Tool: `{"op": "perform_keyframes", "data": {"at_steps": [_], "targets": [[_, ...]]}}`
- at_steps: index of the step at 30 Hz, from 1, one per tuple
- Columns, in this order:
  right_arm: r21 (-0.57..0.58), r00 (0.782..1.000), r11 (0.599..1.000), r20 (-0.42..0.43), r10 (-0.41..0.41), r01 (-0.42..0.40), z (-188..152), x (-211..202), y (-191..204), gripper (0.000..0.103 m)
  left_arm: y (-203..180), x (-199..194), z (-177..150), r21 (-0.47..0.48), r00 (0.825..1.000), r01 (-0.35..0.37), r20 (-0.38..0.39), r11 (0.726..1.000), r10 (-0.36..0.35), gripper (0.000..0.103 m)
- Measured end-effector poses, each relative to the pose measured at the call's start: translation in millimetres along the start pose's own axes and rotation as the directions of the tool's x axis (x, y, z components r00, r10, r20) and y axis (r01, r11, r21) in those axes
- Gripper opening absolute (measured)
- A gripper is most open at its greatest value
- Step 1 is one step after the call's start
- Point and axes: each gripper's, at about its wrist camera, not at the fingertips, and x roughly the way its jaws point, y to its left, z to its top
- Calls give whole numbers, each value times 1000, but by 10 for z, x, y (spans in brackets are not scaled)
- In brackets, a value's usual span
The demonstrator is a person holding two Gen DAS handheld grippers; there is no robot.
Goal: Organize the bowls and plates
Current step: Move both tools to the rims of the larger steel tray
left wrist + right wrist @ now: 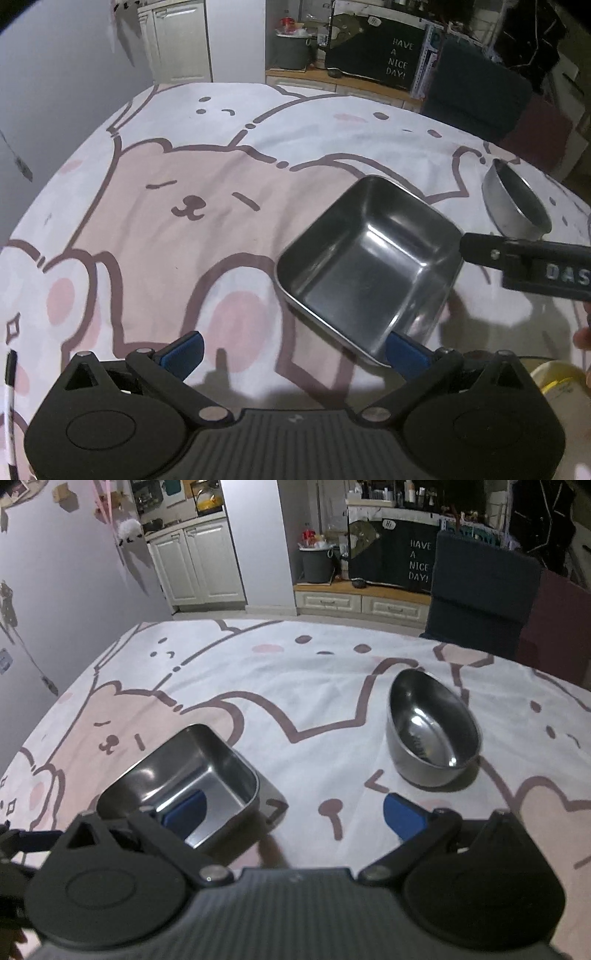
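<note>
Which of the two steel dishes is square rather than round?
The square steel dish, nearer the left claw, has straight walls and rounded corners. The round steel bowl sits farther right on the bear-print cloth.

"HAVE A NICE DAY!" on black cloth [402,559]; "DAS" on right tool [554,275]

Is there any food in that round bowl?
No. In the right wrist view the round bowl shows only bare shiny metal inside, with nothing lying in it.
</note>
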Motion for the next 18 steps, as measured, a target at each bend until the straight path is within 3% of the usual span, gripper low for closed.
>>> {"op": "perform_keyframes", "data": {"at_steps": [4,10,18], "targets": [[-12,999,1000,-30,-16,16,-4,132,42,103,85,7,5,-1,1000,1,-2,1000,-1,103],[-57,985,986,-64,-158,154,-33,218,19,103,132,-8,12,44,999,-39,18,998,38,103],[-84,971,991,-202,-123,108,-109,62,-81,103,137,3,59,64,996,-83,50,994,80,102]]}}
